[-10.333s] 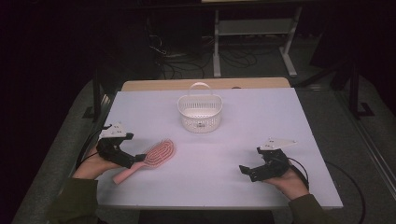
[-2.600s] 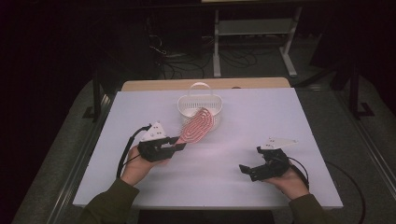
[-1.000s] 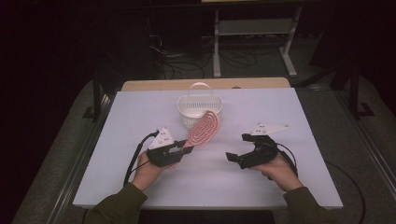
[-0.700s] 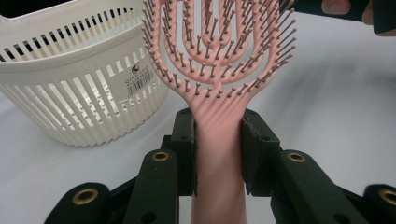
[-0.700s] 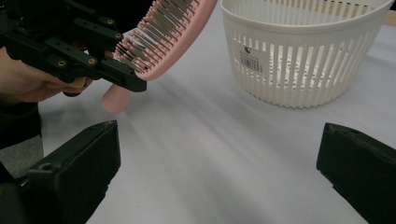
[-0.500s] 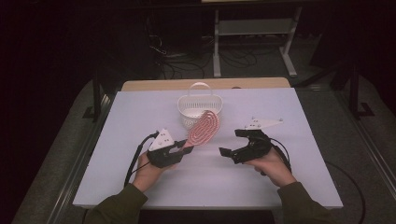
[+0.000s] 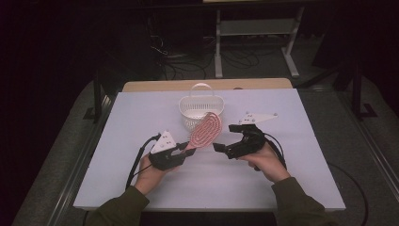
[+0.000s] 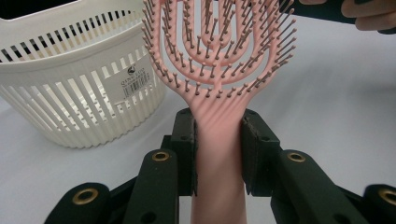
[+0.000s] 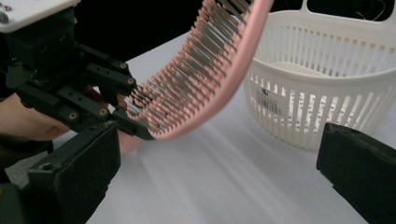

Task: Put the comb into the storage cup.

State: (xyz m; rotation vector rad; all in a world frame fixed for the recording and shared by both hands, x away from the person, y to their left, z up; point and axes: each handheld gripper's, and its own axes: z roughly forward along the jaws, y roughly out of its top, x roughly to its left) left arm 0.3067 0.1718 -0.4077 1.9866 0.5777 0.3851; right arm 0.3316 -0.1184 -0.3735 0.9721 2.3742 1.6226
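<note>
A pink hairbrush (image 7: 205,130) (image 8: 219,56) (image 9: 205,74) is raised off the table, head tilted toward the white basket (image 7: 200,109). My left gripper (image 7: 184,151) (image 8: 218,154) is shut on its handle, pads pressing both sides. My right gripper (image 7: 220,148) (image 9: 219,172) stands open just right of the brush head, its jaws wide apart with the brush in front of them and nothing between the pads. The slatted basket (image 8: 79,93) (image 9: 322,93) sits empty-looking just behind the brush.
The white table (image 7: 141,117) stretches out on all sides of the hands. A cable (image 7: 136,160) trails from the left gripper. Beyond the table's far edge are a wooden board (image 7: 207,84) and a dark floor with a metal stand (image 7: 254,33).
My right gripper has moved left and slightly up toward the brush head. The left gripper and the brush have stayed in place.
</note>
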